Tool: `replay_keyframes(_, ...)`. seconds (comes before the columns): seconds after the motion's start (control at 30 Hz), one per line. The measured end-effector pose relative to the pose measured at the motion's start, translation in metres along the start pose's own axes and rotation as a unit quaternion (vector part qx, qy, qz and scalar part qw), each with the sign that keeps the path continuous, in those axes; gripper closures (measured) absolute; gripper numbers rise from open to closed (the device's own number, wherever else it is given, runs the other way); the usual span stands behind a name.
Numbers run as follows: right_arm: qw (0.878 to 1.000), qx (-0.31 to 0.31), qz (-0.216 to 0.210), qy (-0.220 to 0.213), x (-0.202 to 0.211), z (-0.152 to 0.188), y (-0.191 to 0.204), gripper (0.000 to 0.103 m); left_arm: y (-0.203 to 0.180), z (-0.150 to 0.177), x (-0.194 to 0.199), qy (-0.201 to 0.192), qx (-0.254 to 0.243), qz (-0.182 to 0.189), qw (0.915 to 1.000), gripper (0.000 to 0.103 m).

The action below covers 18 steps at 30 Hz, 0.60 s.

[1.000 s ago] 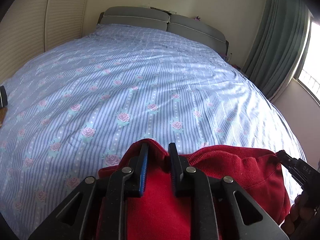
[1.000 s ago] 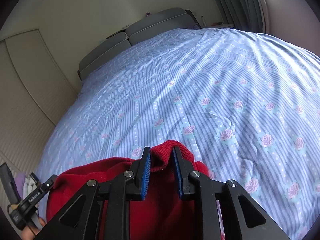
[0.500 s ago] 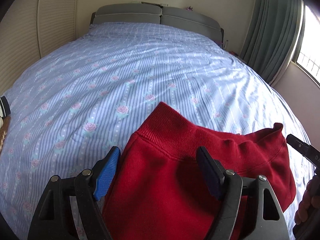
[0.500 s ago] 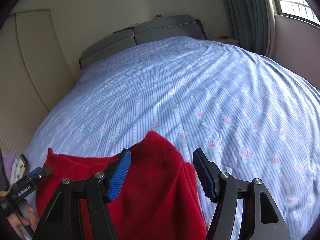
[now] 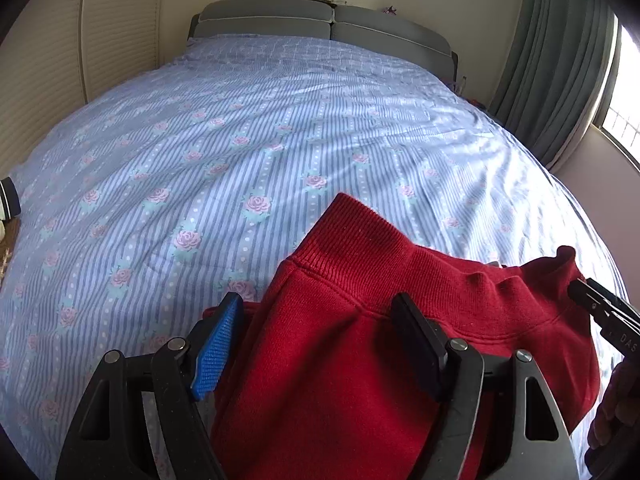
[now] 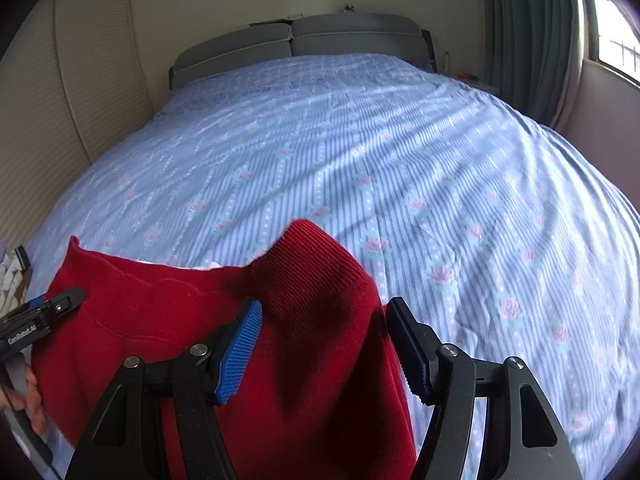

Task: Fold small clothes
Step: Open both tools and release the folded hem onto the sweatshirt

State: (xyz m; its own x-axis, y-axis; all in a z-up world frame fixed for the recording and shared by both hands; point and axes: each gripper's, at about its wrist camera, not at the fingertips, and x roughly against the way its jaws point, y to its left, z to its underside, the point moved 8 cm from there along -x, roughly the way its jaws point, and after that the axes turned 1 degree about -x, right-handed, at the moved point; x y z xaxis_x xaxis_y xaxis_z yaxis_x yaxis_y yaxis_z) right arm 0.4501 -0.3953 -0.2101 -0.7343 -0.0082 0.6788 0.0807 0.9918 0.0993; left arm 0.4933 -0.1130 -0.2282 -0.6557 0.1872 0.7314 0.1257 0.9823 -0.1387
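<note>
A red knit garment (image 5: 360,340) with a ribbed band lies at the near edge of the bed; it also shows in the right wrist view (image 6: 224,328). My left gripper (image 5: 320,340) is open, its jaws spread wide above the garment's left corner, holding nothing. My right gripper (image 6: 324,344) is open too, jaws spread over the garment's right corner. Each gripper shows at the edge of the other's view: the right one (image 5: 604,316) and the left one (image 6: 40,316).
The bed (image 5: 280,128) has a blue striped cover with pink roses and a grey headboard (image 5: 320,20). Green curtains (image 5: 560,60) and a window stand at the right. A slatted wardrobe wall (image 5: 48,60) is at the left. Small objects (image 5: 8,204) sit at the bed's left edge.
Both grippers were shut on the garment's ribbed corners one second ago. They opened and let go, and the garment now lies on the bed. Both grippers drew back slightly.
</note>
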Motion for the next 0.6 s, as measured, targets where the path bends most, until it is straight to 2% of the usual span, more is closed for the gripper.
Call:
replay_keyframes(0.1, 0.996, 0.067, -0.052, -0.015, 0.012, -0.021, 0.026, 0.038, -0.007, -0.008, 0.013, -0.005, -0.006, -0.007, 0.9999, 0.027)
replay_keyframes(0.23, 0.98, 0.147, -0.129, 0.019, 0.007, -0.039, 0.065, 0.038, -0.016, -0.019, 0.022, -0.011, -0.018, -0.03, 0.9993, 0.026)
replay_keyframes(0.4, 0.953, 0.239, -0.171, 0.078, -0.01, -0.035, 0.101, 0.039, -0.035, -0.02, 0.019, 0.016, -0.048, -0.01, 0.9987, 0.026)
replay_keyframes(0.5, 0.93, 0.295, -0.184, 0.119, -0.021, -0.02, 0.115, 0.047, -0.045, -0.017, 0.018, 0.026, -0.068, 0.002, 0.9973, 0.026)
replay_keyframes(0.53, 0.923, 0.31, -0.187, 0.133, -0.025, -0.016, 0.118, 0.053, -0.048, -0.016, 0.017, 0.03, -0.072, 0.005, 0.9969, 0.026)
replay_keyframes(0.6, 0.914, 0.329, -0.184, 0.151, -0.033, -0.008, 0.121, 0.059, -0.052, -0.014, 0.014, 0.038, -0.079, 0.007, 0.9961, 0.026)
